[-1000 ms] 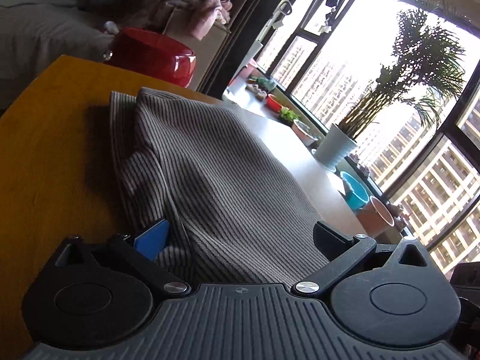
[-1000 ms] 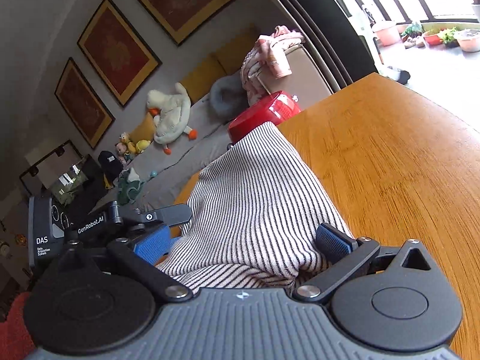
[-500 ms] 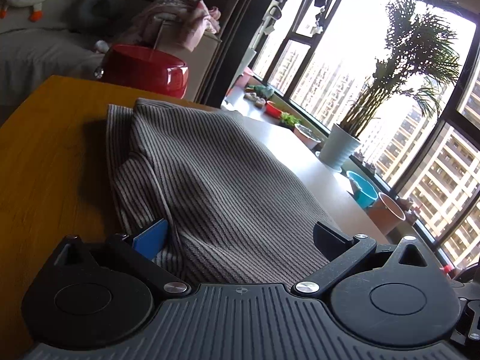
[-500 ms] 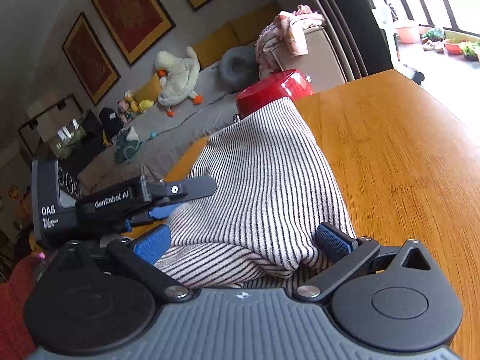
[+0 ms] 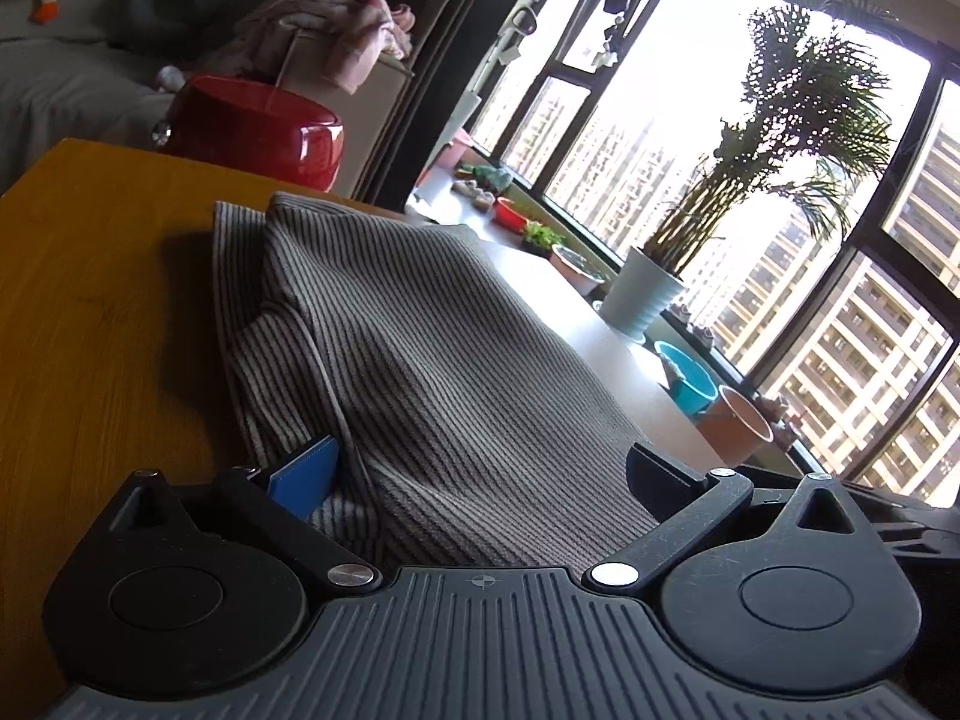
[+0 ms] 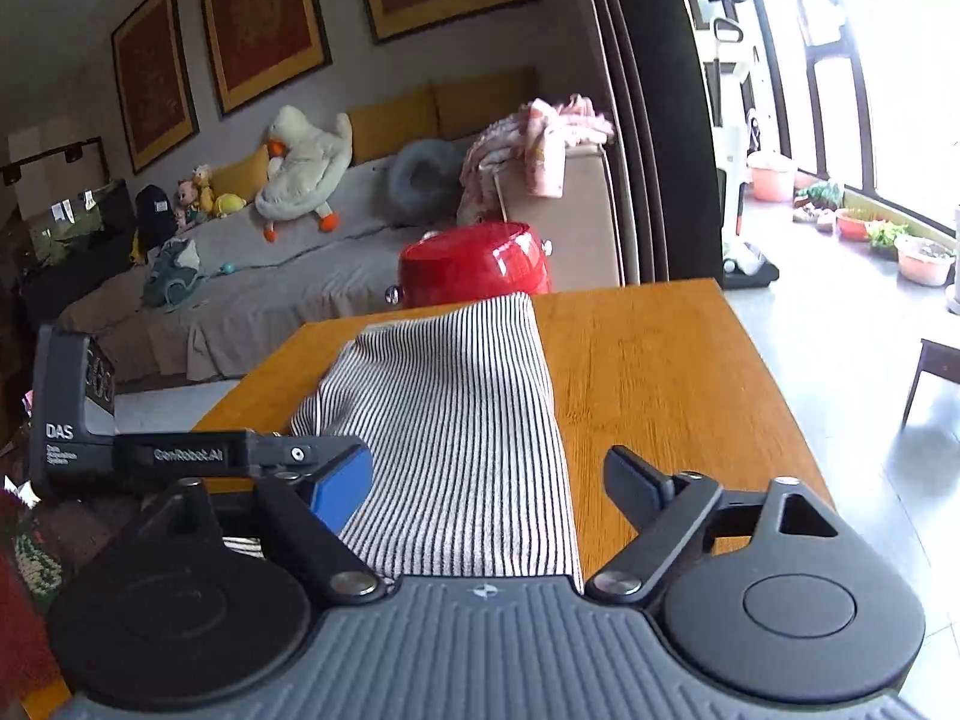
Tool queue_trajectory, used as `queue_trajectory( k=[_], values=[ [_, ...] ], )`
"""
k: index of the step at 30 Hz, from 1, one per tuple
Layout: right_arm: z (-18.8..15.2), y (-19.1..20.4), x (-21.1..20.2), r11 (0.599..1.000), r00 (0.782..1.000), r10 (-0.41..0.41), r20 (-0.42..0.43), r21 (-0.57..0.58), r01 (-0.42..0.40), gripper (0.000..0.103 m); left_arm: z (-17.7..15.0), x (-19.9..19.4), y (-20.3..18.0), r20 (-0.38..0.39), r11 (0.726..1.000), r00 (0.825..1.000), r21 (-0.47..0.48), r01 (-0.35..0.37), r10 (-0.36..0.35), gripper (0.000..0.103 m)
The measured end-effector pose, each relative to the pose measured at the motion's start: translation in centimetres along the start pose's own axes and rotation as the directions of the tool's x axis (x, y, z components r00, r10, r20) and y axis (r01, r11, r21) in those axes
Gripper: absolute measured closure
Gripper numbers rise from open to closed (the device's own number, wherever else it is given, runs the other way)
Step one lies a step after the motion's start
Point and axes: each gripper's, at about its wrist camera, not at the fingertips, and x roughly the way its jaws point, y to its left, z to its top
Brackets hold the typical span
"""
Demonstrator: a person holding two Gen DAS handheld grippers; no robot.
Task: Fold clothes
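A grey-and-white striped garment (image 5: 432, 360) lies folded on the wooden table (image 5: 90, 300). Its near end bulges up between the fingers of my left gripper (image 5: 480, 474), whose jaws stand wide apart and open. In the right wrist view the same garment (image 6: 462, 420) runs as a flat strip from the table's far edge to my right gripper (image 6: 489, 480). That gripper's jaws are closing with the cloth between them. The cloth rests by the blue left pad (image 6: 342, 486), and the right finger (image 6: 636, 480) stands apart from its edge. A finger (image 6: 300, 454) of the left gripper shows beside the cloth.
A red pot (image 6: 474, 264) stands just beyond the table's (image 6: 660, 372) far edge. Behind it are a grey sofa (image 6: 270, 276) with soft toys and a heap of pink laundry (image 6: 540, 138). Plant pots (image 5: 642, 294) line the window sill on the right.
My right gripper has risen and rolled level, and its jaws have narrowed. The cloth that was heaped between its fingers now lies flatter. The left gripper has hardly moved.
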Motion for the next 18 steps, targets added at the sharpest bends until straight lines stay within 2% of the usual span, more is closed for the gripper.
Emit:
queue_trajectory(
  k=[2,6,9,12,15,18],
  values=[
    [-0.7,0.5,1.5,0.999,0.997,-0.029,-0.067,-0.035,0.027,0.034,-0.2,-0.8,-0.1,-0.004,1.0,1.0,0.022,-0.017,0.018,0.0],
    [-2.2,1.4,2.0,0.994,0.99,-0.074,-0.12,-0.093,0.063,0.034,0.1,-2.8,-0.4,-0.015,0.998,0.998,-0.013,-0.066,0.065,0.0],
    [-2.7,1.2,1.0,0.995,0.987,-0.08,-0.142,-0.067,0.071,0.03,0.2,-4.4,-1.1,0.018,0.999,1.0,-0.029,-0.023,0.023,0.0],
    [-3.5,1.6,-0.1,0.997,0.986,-0.07,-0.153,-0.05,0.063,0.029,-0.3,-4.5,-2.2,-0.009,1.0,1.0,-0.001,0.008,-0.008,0.0],
    [-4.1,2.6,-1.3,0.994,0.987,-0.062,-0.149,-0.094,0.049,0.024,-1.0,-3.9,-2.7,-0.053,0.998,0.998,0.041,-0.039,0.041,0.0],
    [-3.6,3.2,-2.6,0.987,0.991,-0.069,-0.113,-0.15,0.052,0.024,-1.6,-3.7,-2.6,-0.08,0.991,0.99,0.084,-0.107,0.114,0.0]
  ],
)
